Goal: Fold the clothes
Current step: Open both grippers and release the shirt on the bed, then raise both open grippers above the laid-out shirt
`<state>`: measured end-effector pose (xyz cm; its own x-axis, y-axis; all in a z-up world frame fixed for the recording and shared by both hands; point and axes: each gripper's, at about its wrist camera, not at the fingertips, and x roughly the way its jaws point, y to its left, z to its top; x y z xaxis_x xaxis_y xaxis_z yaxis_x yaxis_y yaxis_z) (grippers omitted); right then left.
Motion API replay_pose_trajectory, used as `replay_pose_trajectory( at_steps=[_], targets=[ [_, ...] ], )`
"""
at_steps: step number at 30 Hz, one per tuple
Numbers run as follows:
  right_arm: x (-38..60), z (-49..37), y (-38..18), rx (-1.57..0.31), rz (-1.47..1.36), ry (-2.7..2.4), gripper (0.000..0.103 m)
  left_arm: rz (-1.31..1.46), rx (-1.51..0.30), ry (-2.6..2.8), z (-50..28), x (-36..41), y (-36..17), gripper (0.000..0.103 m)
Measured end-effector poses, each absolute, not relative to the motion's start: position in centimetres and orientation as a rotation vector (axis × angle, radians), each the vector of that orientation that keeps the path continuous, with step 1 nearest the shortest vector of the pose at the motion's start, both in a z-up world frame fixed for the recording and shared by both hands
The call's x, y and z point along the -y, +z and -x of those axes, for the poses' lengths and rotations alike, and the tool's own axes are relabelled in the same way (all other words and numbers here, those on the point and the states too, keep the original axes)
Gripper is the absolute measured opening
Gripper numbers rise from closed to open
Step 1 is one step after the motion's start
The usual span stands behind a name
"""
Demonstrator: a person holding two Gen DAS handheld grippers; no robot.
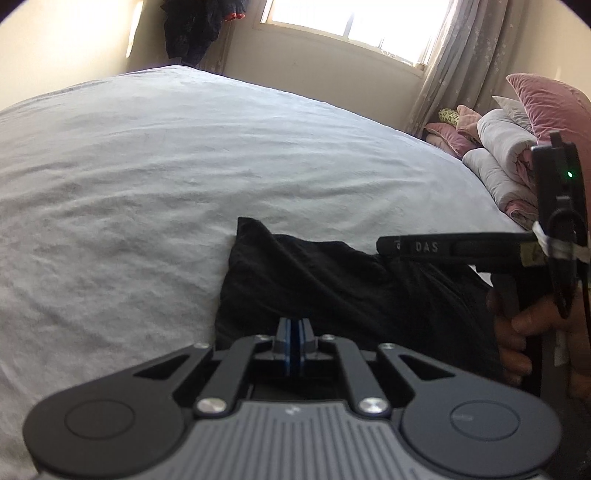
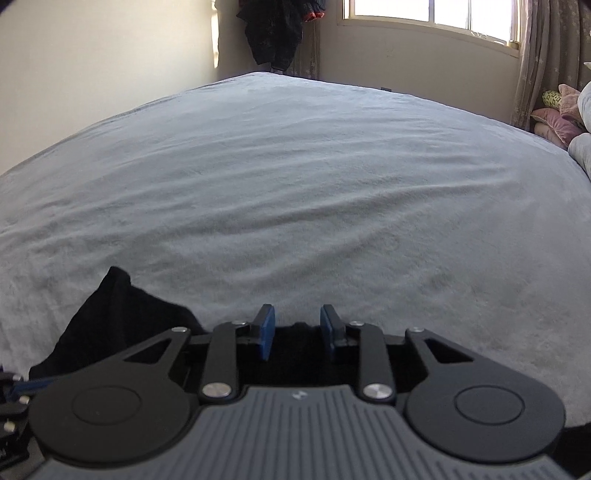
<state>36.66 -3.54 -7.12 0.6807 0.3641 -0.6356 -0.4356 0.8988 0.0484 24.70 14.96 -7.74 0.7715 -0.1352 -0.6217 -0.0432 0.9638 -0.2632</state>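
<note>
I see a big bed with a pale gray cover filling the middle. A bright window sits at the upper right, with a curtain beside it. Pink pillows pile up at the right edge. The walls are cream.

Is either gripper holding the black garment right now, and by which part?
Right gripper is open, holding nothing. Left gripper is shut over the black garment; whether it pinches cloth cannot be told.

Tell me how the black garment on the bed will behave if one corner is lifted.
The black garment is probably floppy: it lies in soft creases on the grey bedspread, so the rest would likely hang and drag. It looks thin, so probably light. On that fuzzy cover it may cling rather than slide.
</note>
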Motion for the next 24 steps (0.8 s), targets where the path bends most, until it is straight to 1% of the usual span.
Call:
replay_pose_trajectory(
  at_steps=[4,6,7,9,11,14,17,22,24],
  targets=[
    [5.9,-38.0,-5.5,-0.686,0.032,0.412,0.029,0.340,-0.687,-0.055,-24.8,-15.7,-7.7,0.006],
    [8.0,-37.5,-4.4,-0.680,0.005,0.402,0.032,0.362,-0.671,-0.057,-24.6,-16.0,-7.5,0.007],
    [9.0,-37.1,-3.9,-0.675,-0.001,0.390,0.036,0.366,-0.661,-0.056,-24.6,-16.0,-7.3,0.007],
    [11.1,-36.0,-3.2,-0.675,-0.006,0.362,0.037,0.374,-0.642,-0.054,-24.4,-16.0,-7.0,0.010],
    [13.3,-34.7,-2.8,-0.683,-0.003,0.339,0.037,0.370,-0.631,-0.067,-24.4,-15.5,-6.9,0.011],
    [16.4,-31.9,-2.5,-0.685,0.005,0.296,0.037,0.335,-0.632,-0.050,-24.8,-14.4,-6.9,0.015],
    [19.5,-29.1,-2.3,-0.703,-0.018,0.241,0.038,0.263,-0.660,0.024,-25.5,-13.7,-7.7,0.016],
    [23.8,-24.3,-0.6,-0.732,-0.033,0.157,0.039,0.209,-0.640,0.064,-25.5,-13.1,-7.9,0.017],
    [25.1,-22.3,0.6,-0.722,-0.021,0.132,0.044,0.188,-0.631,0.083,-25.3,-12.7,-8.0,0.018]
  ],
)
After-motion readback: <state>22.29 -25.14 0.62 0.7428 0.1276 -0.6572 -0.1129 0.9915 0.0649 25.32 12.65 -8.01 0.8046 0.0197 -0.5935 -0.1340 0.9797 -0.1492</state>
